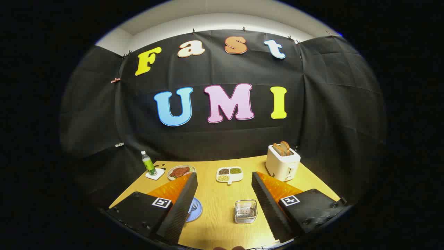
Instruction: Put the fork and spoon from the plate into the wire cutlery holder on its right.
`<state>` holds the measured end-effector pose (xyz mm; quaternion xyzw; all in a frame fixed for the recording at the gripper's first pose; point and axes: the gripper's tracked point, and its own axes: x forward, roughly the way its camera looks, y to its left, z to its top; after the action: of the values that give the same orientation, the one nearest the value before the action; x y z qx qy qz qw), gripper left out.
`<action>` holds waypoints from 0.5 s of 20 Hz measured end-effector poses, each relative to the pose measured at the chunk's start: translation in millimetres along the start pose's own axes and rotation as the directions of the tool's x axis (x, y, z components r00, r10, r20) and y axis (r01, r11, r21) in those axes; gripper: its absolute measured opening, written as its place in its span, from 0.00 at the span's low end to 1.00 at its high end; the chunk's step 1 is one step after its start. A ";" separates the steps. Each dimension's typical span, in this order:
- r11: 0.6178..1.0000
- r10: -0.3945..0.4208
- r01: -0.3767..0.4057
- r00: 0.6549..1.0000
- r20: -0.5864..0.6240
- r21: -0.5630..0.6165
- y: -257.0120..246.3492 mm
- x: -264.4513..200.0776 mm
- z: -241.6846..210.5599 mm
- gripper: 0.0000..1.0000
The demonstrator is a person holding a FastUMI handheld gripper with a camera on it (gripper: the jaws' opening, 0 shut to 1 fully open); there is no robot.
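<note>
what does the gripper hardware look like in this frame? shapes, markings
The gripper has two wedge-shaped fingers tapering forward, with ribbed inner faces. Each sits on a boxy black body held by round screws, and each body carries a square black-and-white fiducial tag.

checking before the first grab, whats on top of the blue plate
A fork lies on the blue plate. The open jaws' left one covers most of the plate, so the spoon cannot be made out.

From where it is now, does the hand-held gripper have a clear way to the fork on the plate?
Probably yes. The hand-held gripper is open above the table; the fork lies on the blue plate beside its left finger, nothing covering it.
</note>
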<state>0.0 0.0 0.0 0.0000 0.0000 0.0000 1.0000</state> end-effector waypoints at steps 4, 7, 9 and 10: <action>1.000 -0.006 0.006 1.000 0.001 0.002 -2.3 -0.2 0.8 0.98; 1.000 -0.003 0.003 1.000 -0.008 0.002 -1.5 0.1 -1.9 0.98; 1.000 -0.001 0.001 1.000 -0.013 0.002 -1.7 0.1 -2.5 0.98; 1.000 -0.001 0.001 1.000 -0.013 0.001 -2.0 0.2 -2.4 0.98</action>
<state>0.2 -2.0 -2.4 0.0005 0.0065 -0.0006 1.0000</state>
